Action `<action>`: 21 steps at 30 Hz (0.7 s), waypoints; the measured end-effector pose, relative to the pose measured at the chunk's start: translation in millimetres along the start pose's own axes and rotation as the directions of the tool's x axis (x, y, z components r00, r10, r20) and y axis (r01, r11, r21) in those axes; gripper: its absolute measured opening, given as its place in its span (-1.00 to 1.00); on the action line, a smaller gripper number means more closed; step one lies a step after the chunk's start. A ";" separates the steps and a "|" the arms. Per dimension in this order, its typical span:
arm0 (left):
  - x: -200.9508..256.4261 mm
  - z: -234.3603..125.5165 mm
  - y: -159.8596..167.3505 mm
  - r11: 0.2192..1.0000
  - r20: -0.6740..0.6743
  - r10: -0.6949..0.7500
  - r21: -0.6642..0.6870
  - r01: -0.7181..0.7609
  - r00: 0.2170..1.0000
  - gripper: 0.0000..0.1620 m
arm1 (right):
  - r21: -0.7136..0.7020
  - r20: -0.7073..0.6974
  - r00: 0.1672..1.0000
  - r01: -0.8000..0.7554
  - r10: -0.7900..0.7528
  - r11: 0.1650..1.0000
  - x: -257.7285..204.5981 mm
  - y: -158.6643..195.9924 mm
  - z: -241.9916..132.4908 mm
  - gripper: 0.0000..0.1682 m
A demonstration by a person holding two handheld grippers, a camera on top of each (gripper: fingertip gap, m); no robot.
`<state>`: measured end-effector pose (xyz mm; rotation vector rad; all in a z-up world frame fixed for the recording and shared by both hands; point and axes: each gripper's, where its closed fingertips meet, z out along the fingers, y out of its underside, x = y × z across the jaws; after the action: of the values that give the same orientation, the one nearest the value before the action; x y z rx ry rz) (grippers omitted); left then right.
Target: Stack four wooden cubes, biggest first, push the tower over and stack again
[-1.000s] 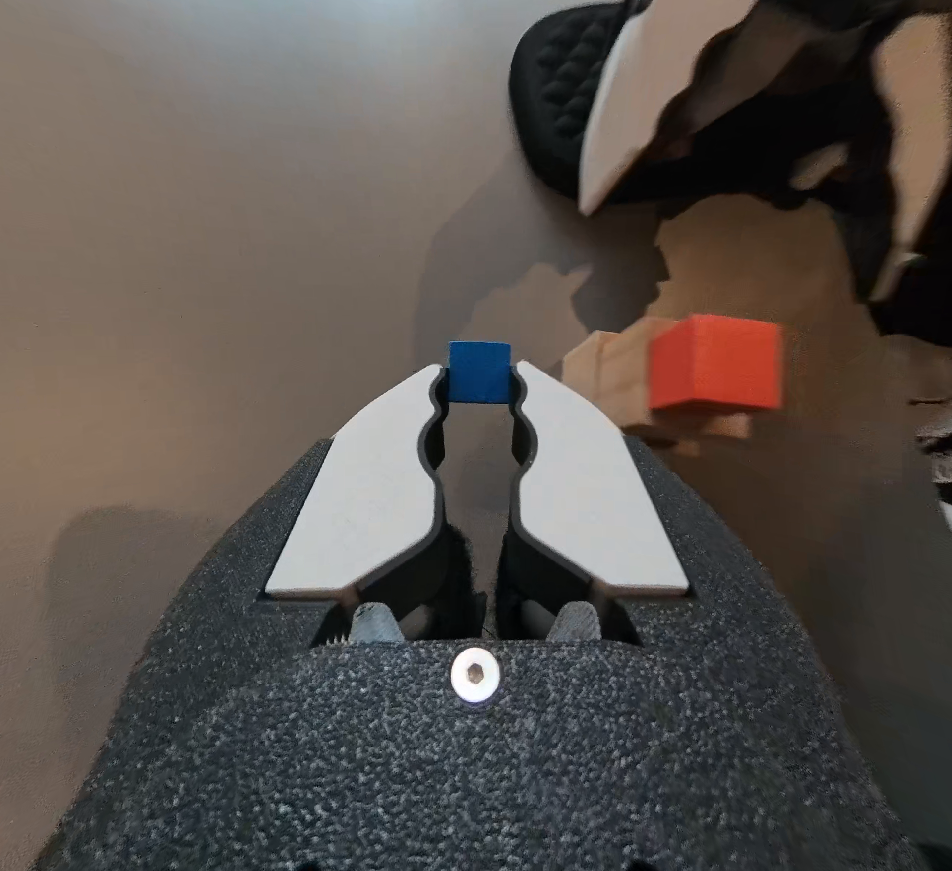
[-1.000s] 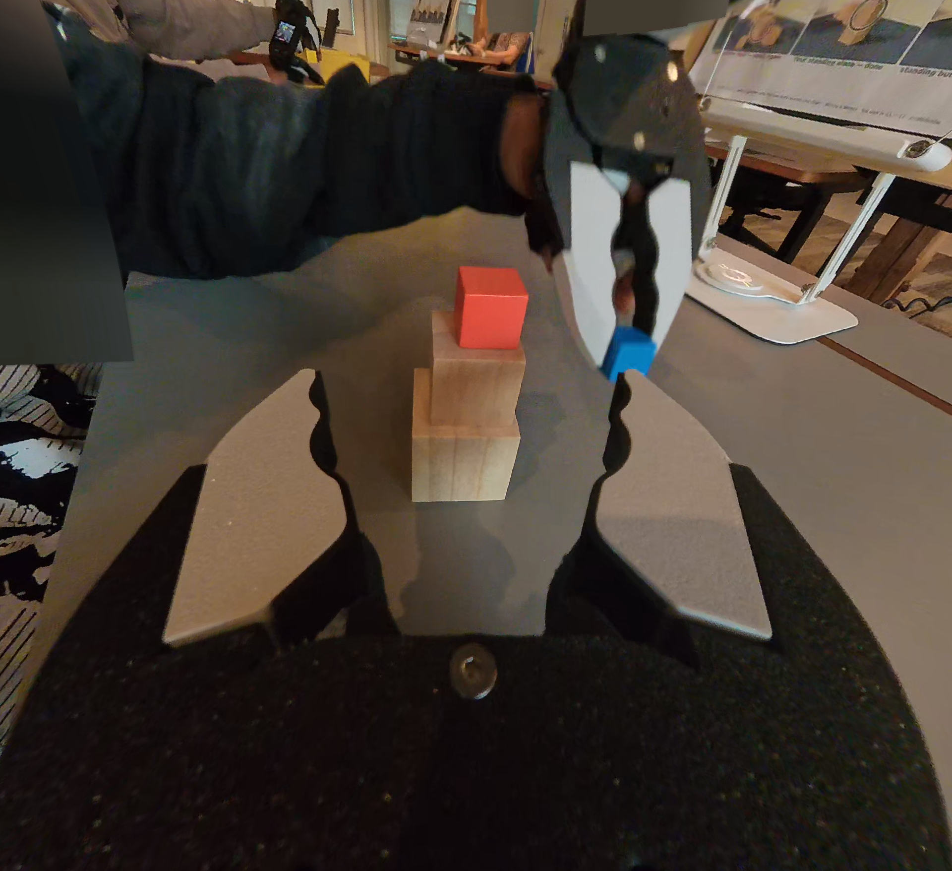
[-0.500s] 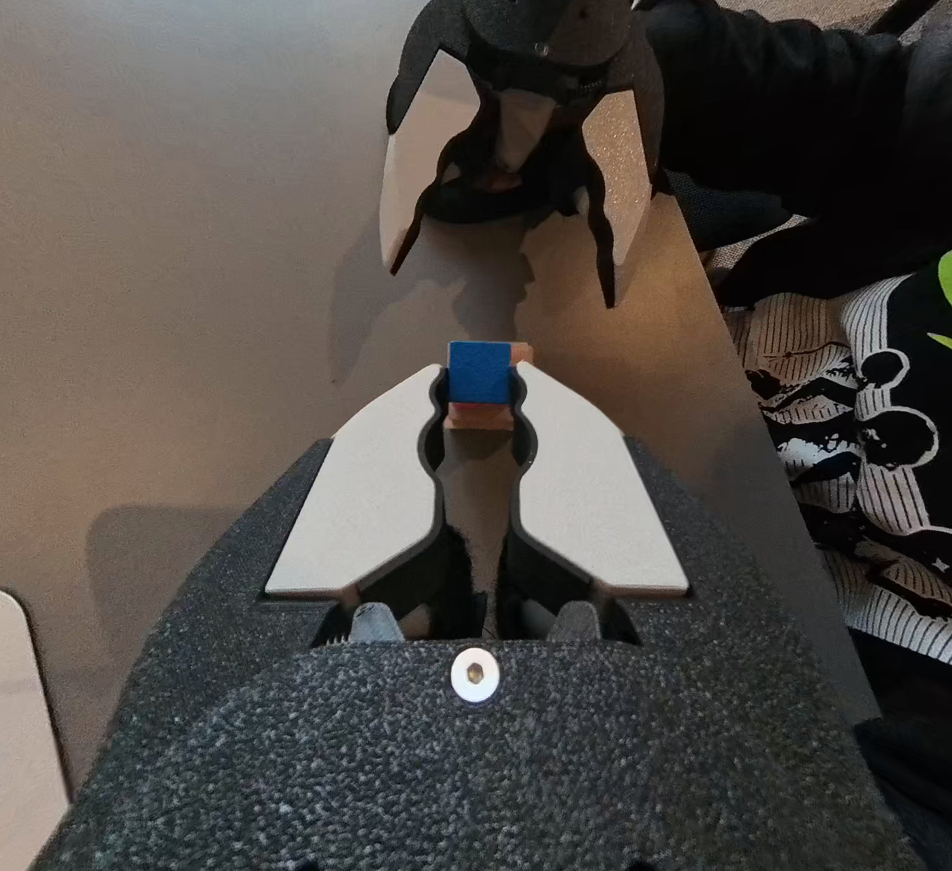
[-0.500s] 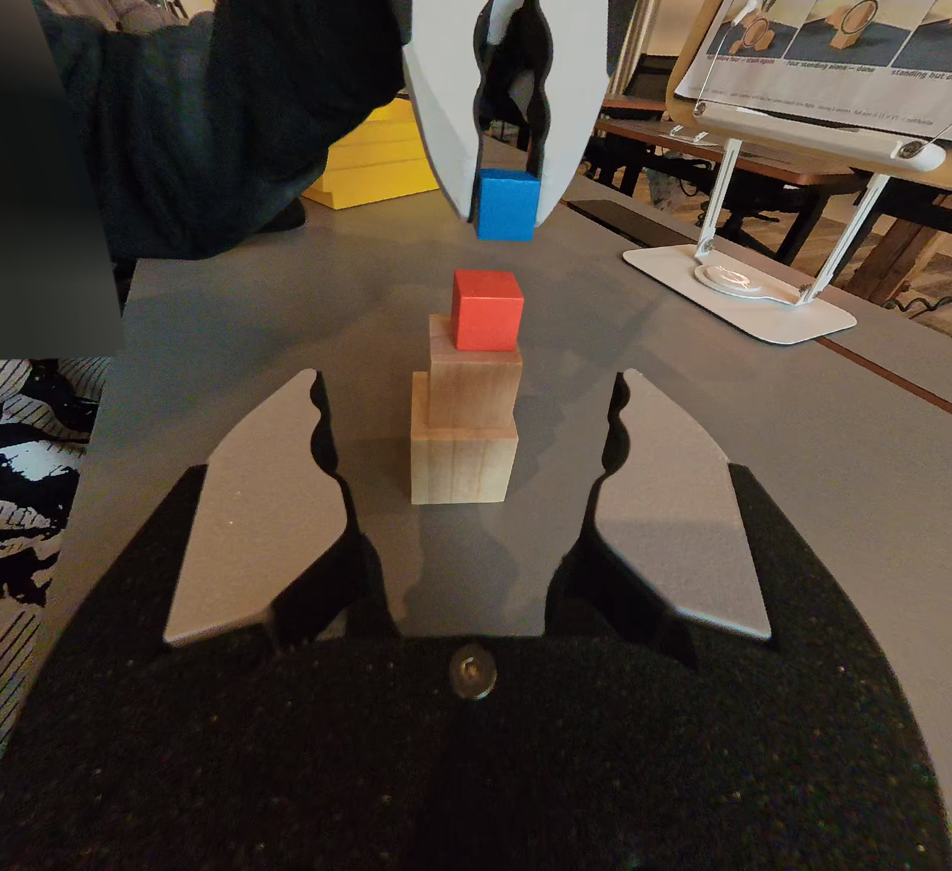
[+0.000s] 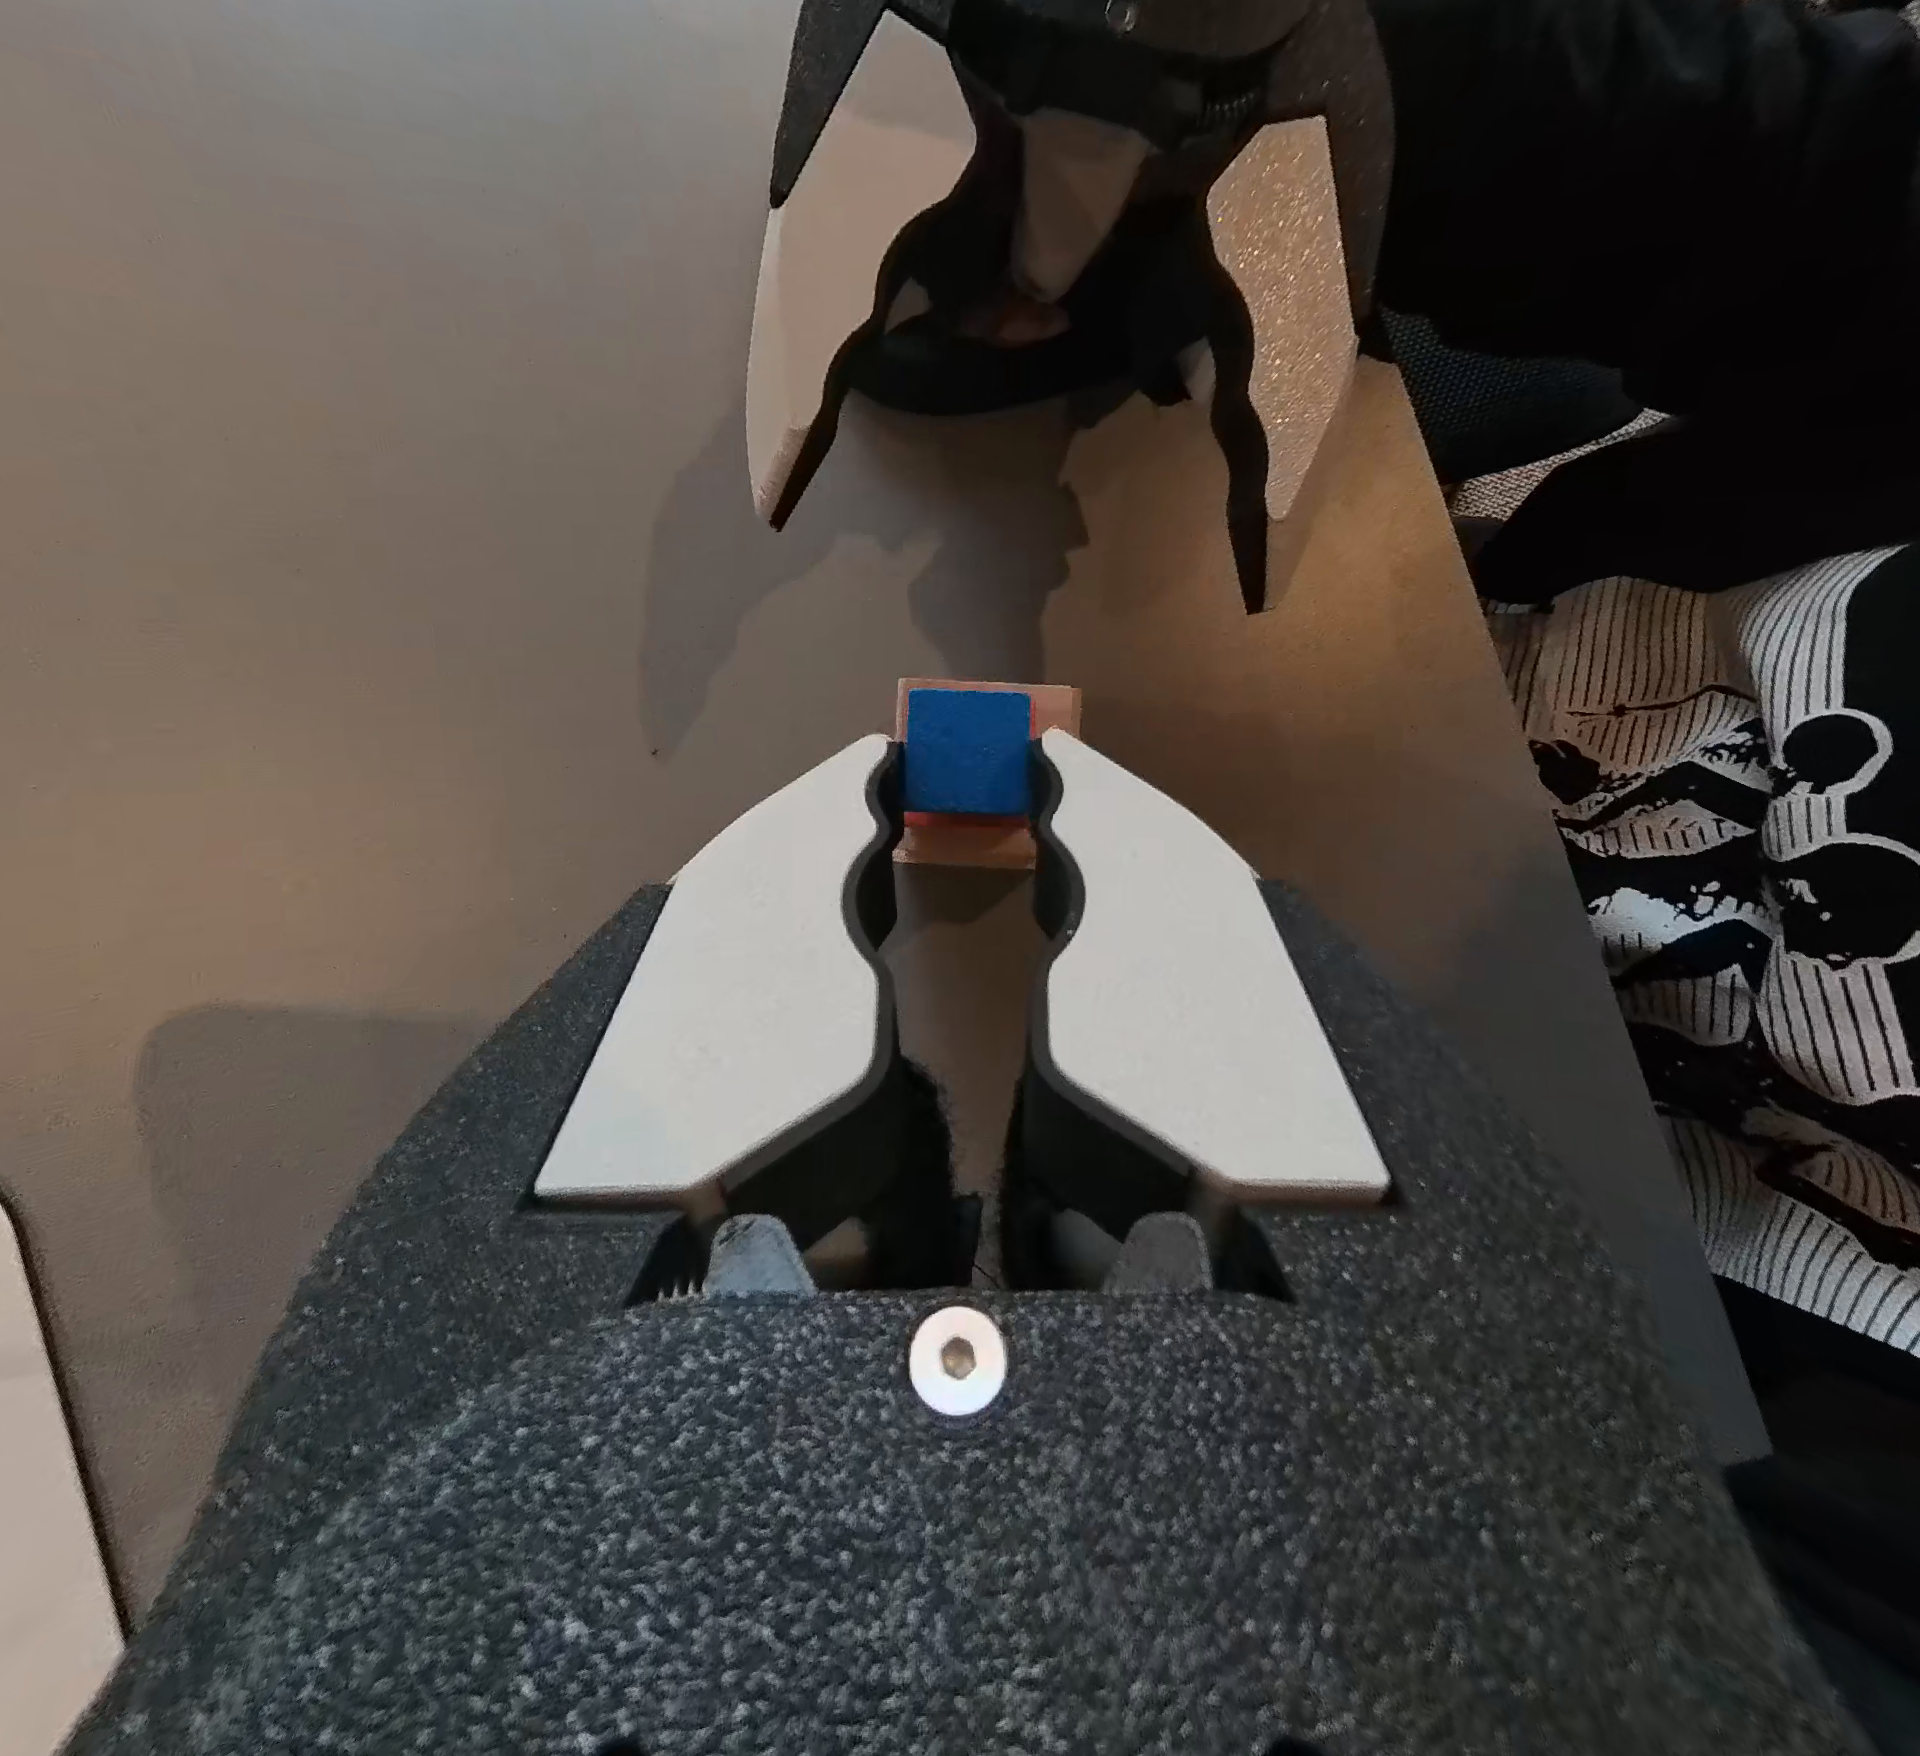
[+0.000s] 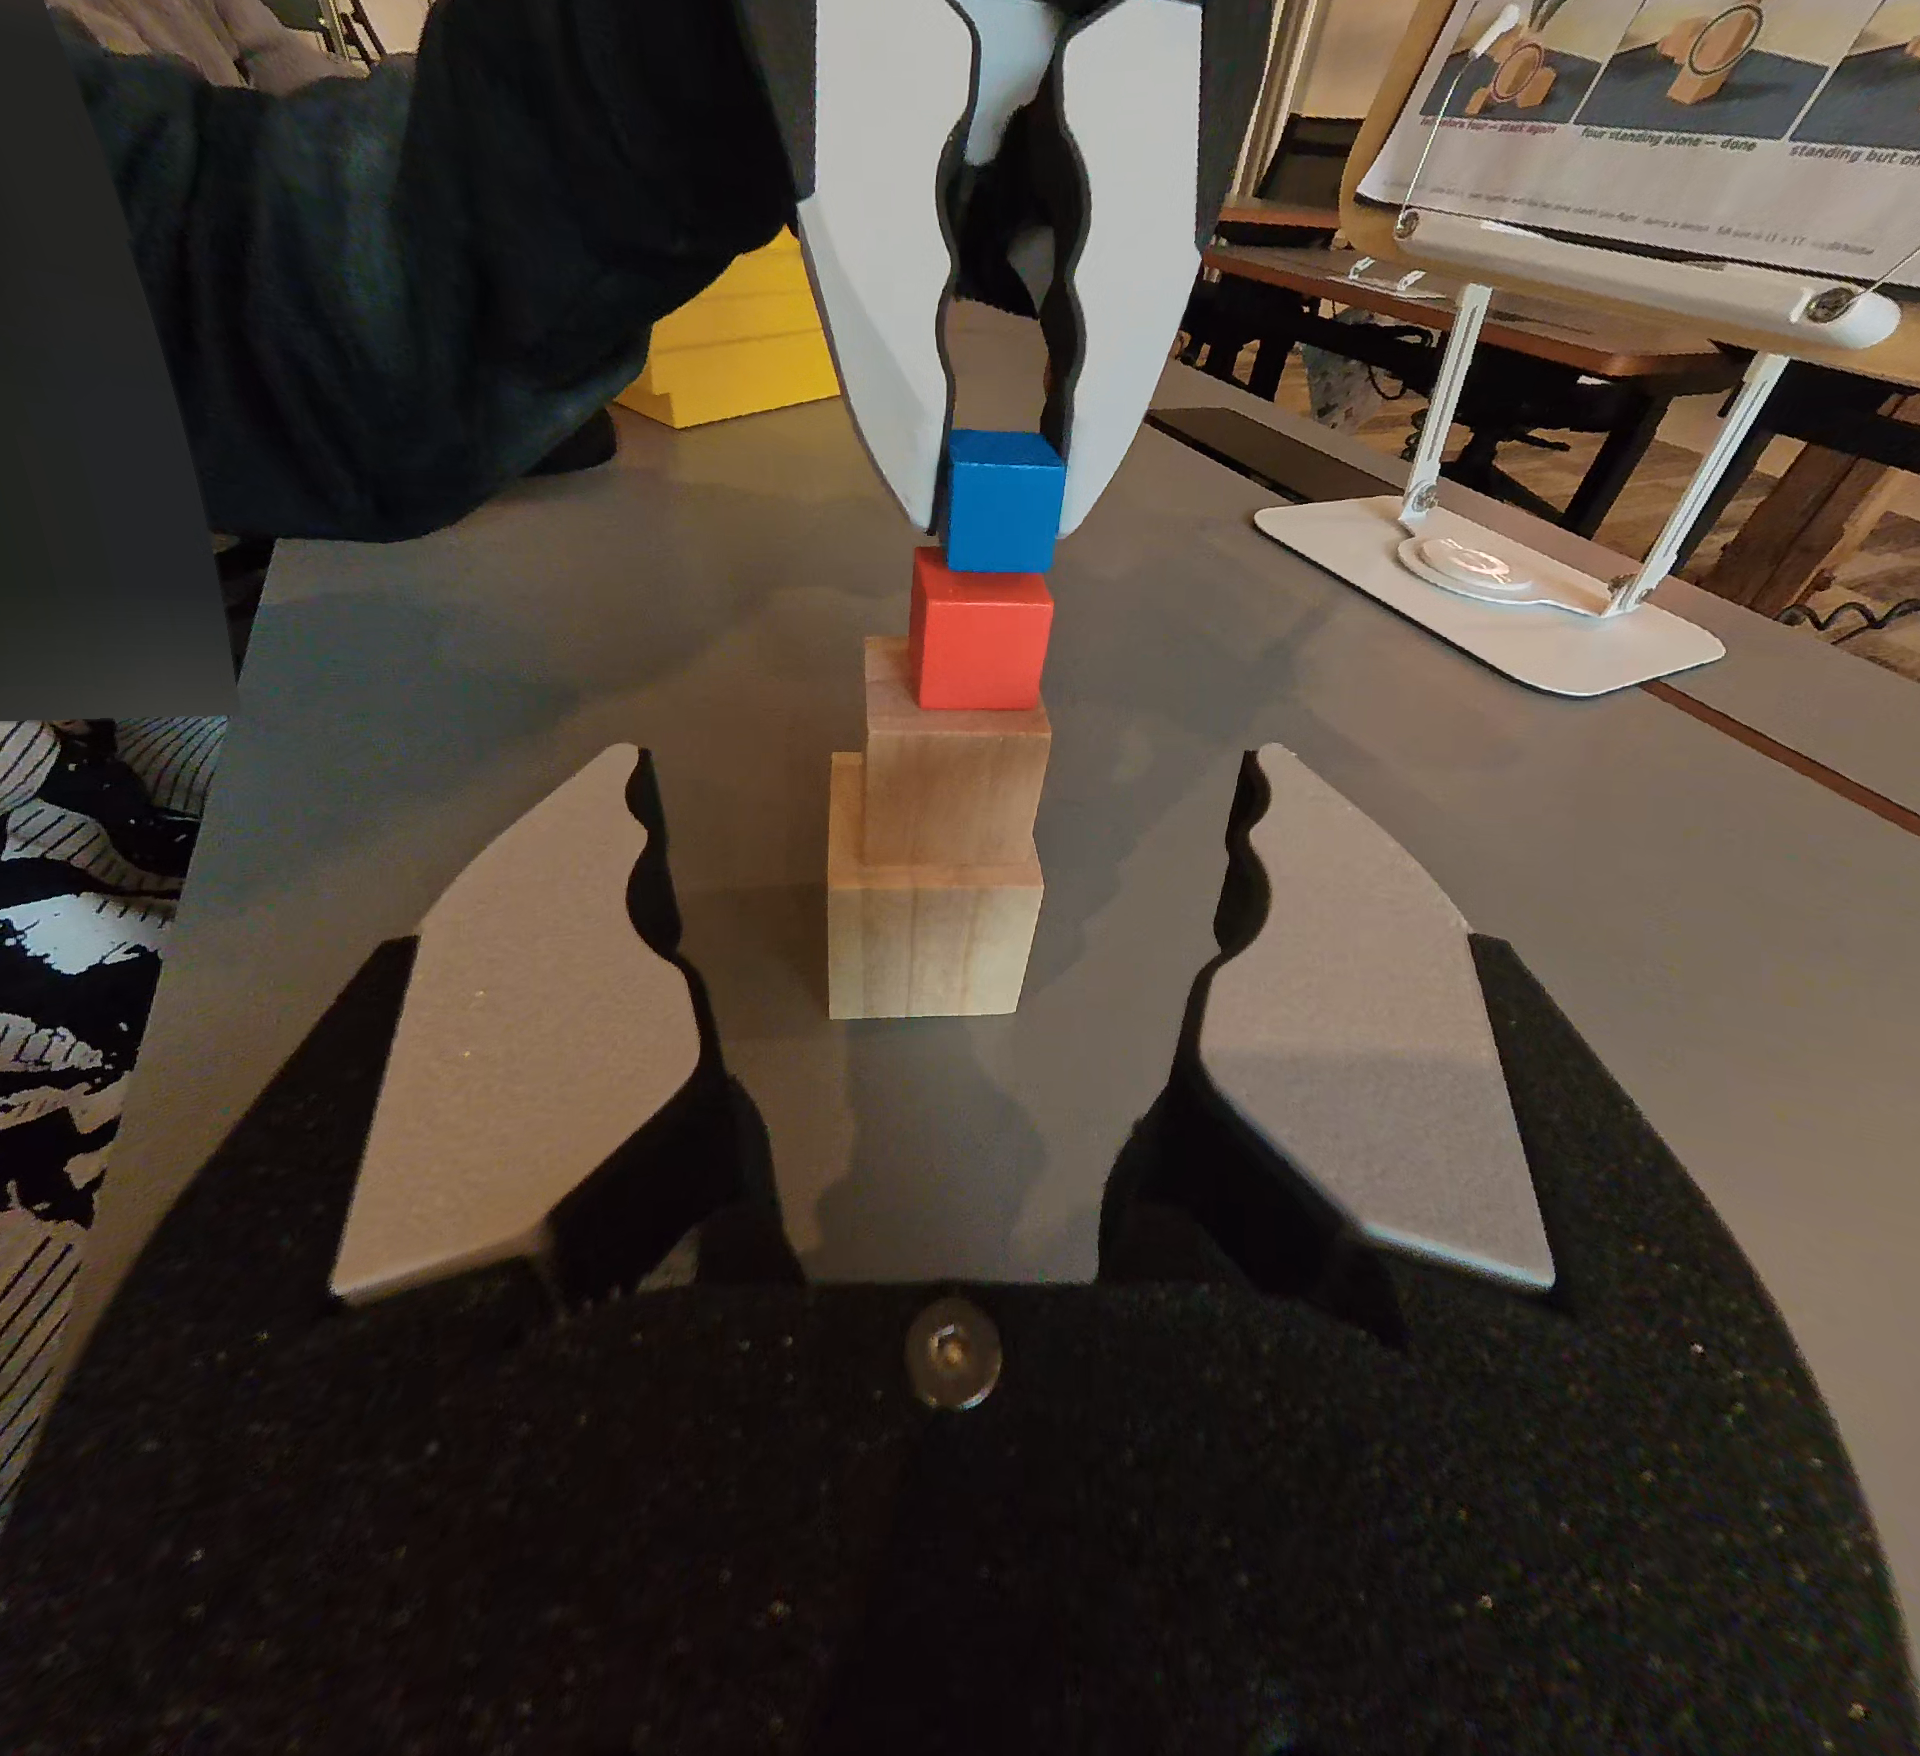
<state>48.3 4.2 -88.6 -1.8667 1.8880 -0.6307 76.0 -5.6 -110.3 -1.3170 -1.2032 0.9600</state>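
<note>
A tower stands on the grey table (image 6: 1351,823): a large plain wooden cube (image 6: 930,937), a smaller plain cube (image 6: 956,792) on it, and a red cube (image 6: 977,641) on top. My left gripper (image 6: 1003,501) points straight down and is shut on a small blue cube (image 6: 1003,501). The blue cube is at the red cube's top face, set slightly right; I cannot tell whether they touch. In the left wrist view the blue cube (image 5: 966,750) hides most of the tower (image 5: 966,849). My right gripper (image 6: 945,756) is open and empty, low in front of the tower.
A white stand base (image 6: 1486,584) holding an instruction sheet is at the right back. Yellow blocks (image 6: 748,356) lie behind the dark sleeve (image 6: 416,304). In the left wrist view, the table edge (image 5: 1507,771) runs close to the tower's right.
My left gripper has carried the blue cube from beside the tower to above it and lowered it to the red cube's top. The right gripper stays open and still.
</note>
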 end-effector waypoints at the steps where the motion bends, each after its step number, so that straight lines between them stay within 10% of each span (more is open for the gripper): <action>1: -0.5 0.2 0.2 1.000 0.002 -0.001 -0.001 0.001 1.000 -0.73 | -0.001 0.000 1.000 -0.001 0.001 1.000 0.1 0.1 0.1 0.22; 21: -1.8 3.6 2.1 1.000 0.006 -0.007 -0.008 0.007 1.000 -0.63 | -0.001 0.000 1.000 -0.002 0.002 1.000 0.1 0.2 -0.1 0.22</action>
<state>48.7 5.9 -92.9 -1.8786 1.8838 -0.6195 76.2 -5.5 -110.5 -1.3190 -1.2025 0.9613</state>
